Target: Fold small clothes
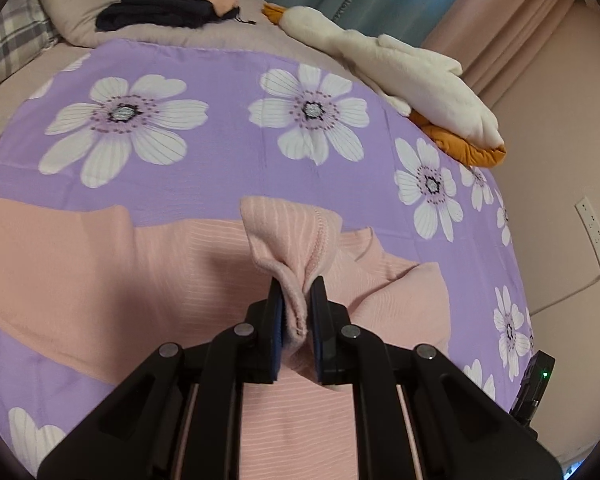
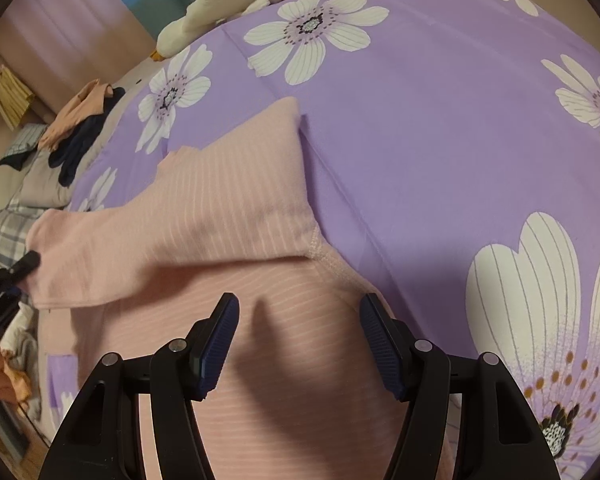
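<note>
A pink ribbed top [image 1: 204, 264] lies spread on the purple flowered bedsheet [image 1: 220, 68]. My left gripper [image 1: 298, 286] is shut on a bunched fold of this top, at a seam edge, and holds it lifted off the sheet. In the right wrist view the same pink top [image 2: 228, 208] has one sleeve laid across its body. My right gripper [image 2: 298, 308] hovers open just above the top's body, near its right edge, with nothing between its blue pads [image 2: 220, 340]. The left gripper [image 2: 24, 264] shows at the far left there, at the cloth's edge.
A white and orange plush goose [image 1: 416, 80] lies along the bed's far right edge. Dark and peach clothes [image 1: 168, 0] are piled on a beige pillow [image 1: 68, 4] at the head. A wall socket [image 1: 594, 236] and cable sit to the right. More crumpled clothes [image 2: 8, 372] lie at lower left.
</note>
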A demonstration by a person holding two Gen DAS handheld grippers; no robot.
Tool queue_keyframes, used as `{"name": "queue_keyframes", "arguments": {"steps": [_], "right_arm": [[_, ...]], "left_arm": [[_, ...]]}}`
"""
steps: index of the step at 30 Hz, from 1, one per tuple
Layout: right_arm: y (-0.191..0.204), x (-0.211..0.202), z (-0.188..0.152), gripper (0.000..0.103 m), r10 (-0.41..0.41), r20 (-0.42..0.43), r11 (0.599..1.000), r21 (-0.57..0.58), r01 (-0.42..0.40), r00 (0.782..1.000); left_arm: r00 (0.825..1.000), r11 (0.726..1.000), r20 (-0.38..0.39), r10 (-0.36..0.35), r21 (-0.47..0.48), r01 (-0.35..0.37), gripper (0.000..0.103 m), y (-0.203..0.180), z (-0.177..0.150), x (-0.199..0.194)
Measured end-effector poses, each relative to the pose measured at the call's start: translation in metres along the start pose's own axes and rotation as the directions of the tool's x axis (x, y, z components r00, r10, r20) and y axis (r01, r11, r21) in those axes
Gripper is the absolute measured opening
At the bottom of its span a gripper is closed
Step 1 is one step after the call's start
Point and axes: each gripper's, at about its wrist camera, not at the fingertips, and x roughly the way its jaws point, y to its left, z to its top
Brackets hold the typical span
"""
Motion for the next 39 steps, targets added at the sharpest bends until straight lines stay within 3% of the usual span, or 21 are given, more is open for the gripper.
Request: {"name": "queue_keyframes", "arguments": {"steps": [11, 22, 31, 39], "right_arm": [[0.004, 0.001, 0.0, 0.065, 0.007, -0.009, 1.0, -0.01, -0.007, 1.0], [0.006, 0.005, -0.002, 0.065, 0.002, -0.024, 1.0, -0.022, -0.003, 1.0], [0.005, 0.005, -0.002, 0.065, 0.004, -0.026, 1.0, -0.023, -0.005, 1.0], [0.007, 0.007, -0.004, 0.065, -0.02, -0.028, 0.999, -0.043, 0.019, 0.999]], "left_arm": [[0.997, 0.996, -0.01, 0.075, -0.05, -0.075, 0.011, 0.033, -0.007, -0.004], [0.981, 0.982, -0.104, 0.164, -0.076, -0.172, 0.011, 0.07, -0.033, 0.02], [0.97, 0.976, -0.147, 0.193, -0.073, -0.205, 0.016, 0.083, -0.043, 0.037], [0.972, 0.978, -0.154, 0.175, -0.087, -0.19, 0.02, 0.09, -0.046, 0.038]]}}
